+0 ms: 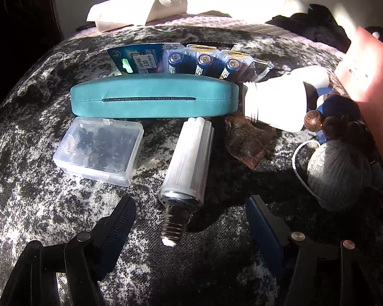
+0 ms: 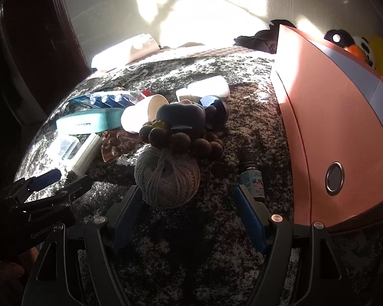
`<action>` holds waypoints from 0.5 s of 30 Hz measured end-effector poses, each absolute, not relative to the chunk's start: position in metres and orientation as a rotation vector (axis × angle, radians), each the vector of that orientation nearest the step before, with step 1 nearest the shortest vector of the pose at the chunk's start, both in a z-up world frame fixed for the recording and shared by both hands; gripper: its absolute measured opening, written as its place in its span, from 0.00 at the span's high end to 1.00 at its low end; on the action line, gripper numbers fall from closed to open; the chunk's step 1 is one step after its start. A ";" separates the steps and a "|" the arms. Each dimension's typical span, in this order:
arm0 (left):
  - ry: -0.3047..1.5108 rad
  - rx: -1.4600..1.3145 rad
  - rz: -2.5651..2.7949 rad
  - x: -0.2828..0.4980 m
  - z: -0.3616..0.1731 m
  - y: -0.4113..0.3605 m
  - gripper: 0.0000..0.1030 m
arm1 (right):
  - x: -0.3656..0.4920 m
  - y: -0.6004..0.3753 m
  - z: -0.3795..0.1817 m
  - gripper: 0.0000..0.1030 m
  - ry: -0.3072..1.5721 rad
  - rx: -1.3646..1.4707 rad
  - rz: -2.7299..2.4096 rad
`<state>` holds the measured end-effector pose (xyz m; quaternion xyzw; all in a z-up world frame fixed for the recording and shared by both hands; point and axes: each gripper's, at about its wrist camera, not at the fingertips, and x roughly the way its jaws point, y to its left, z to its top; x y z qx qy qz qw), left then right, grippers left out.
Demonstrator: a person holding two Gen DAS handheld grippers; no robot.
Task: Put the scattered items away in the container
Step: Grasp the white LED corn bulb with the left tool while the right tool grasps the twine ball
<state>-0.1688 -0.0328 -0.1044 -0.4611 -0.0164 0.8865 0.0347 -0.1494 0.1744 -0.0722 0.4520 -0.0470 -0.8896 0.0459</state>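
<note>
Scattered items lie on a black-and-white mottled cloth (image 1: 51,216). My left gripper (image 1: 190,204) is open, and the screw base of a white LED bulb (image 1: 189,158) lies between its fingertips, touched by neither pad. Beyond the bulb are a teal glasses case (image 1: 153,99), a battery pack (image 1: 191,61) and a clear plastic box (image 1: 99,150). My right gripper (image 2: 187,193) is open just in front of a grey yarn ball (image 2: 167,178). A small dark bottle (image 2: 251,178) stands by its right finger. The pink box (image 2: 332,127) stands to the right.
A white cup (image 1: 275,104), wooden beads (image 2: 181,140), an amber wrapper (image 1: 247,140) and a white bottle (image 2: 206,89) crowd the middle. My left gripper (image 2: 56,178) shows at the left of the right wrist view. Folded paper (image 1: 138,7) and dark clothing (image 1: 316,25) lie at the back.
</note>
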 end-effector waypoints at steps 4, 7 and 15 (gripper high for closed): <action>-0.066 -1.454 2.711 -0.182 -0.115 -0.035 0.30 | -0.161 0.168 -0.083 0.24 -0.154 1.404 -2.680; -0.060 -1.444 2.709 -0.187 -0.117 -0.036 0.30 | -0.169 0.162 -0.091 0.24 -0.140 1.419 -2.665; -0.017 -1.409 2.728 -0.196 -0.120 -0.034 0.33 | -0.183 0.157 -0.107 0.24 -0.154 1.449 -2.649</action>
